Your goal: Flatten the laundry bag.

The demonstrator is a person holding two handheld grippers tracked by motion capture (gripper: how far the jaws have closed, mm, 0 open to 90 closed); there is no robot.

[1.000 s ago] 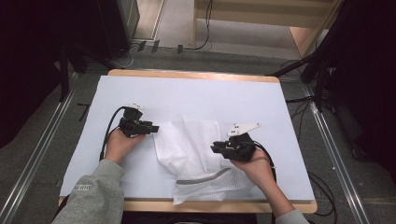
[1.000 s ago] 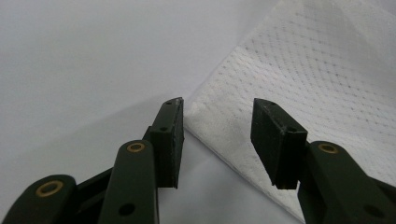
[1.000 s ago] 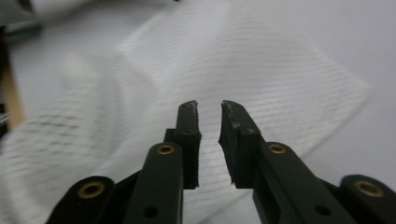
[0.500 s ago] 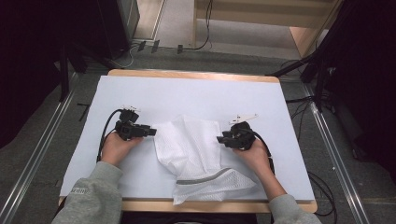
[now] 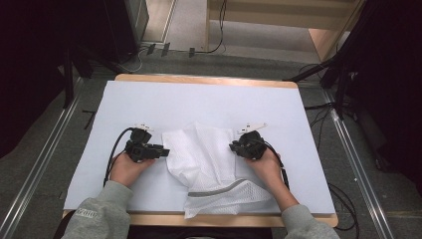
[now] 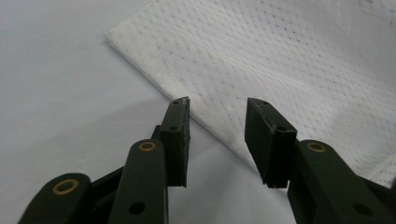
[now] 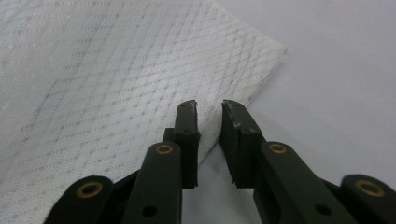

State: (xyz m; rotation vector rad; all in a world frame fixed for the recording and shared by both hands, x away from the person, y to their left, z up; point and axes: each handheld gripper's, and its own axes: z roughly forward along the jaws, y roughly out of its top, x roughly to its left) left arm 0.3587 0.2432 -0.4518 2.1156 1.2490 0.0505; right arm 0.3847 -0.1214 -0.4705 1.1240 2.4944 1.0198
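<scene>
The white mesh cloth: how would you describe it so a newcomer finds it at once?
On the pale blue table, look near the front edge, between the left gripper and right gripper. The white mesh cloth lies there crumpled, marked by a grey band across its lower part.

Mesh garment point(image 6: 299, 60) cropped at frame edge

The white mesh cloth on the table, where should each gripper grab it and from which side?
Probably take the white mesh cloth by its two side edges. The left gripper comes in from the cloth's left and the right gripper from its right, each low along the table. Both have open jaws straddling a thin, flat hem, the only part raised enough to pinch.
</scene>
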